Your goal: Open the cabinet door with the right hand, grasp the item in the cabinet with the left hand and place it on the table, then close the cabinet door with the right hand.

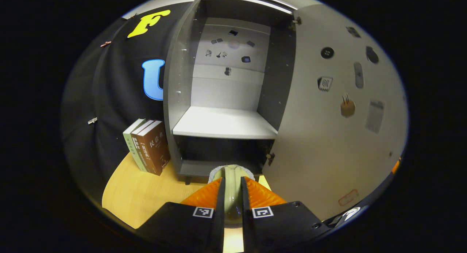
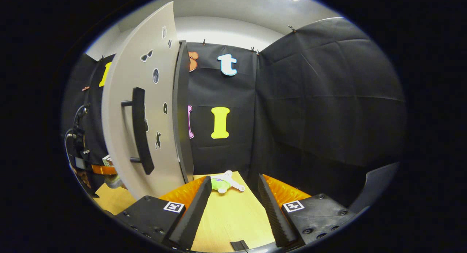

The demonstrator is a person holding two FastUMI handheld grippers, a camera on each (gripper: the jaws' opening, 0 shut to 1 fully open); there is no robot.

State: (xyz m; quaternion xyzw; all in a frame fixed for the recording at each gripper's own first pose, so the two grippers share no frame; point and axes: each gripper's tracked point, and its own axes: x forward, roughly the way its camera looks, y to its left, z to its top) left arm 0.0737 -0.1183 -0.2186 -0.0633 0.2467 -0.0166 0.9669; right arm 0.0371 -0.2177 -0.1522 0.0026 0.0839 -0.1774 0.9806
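The cabinet (image 1: 222, 85) stands on the wooden table (image 1: 138, 194) with its door (image 1: 328, 129) swung wide open. Its white shelf (image 1: 224, 122) is bare. The left gripper (image 1: 232, 194) is just in front of the cabinet, low down, and its two fingers squeeze a pale green cup (image 1: 231, 187) between them. Some books (image 1: 147, 145) lean beside the cabinet. The right gripper (image 2: 233, 205) is beside the door, near the black handle (image 2: 140, 130), with its fingers wide apart and nothing in them. A small soft toy (image 2: 224, 183) lies on the table past the door
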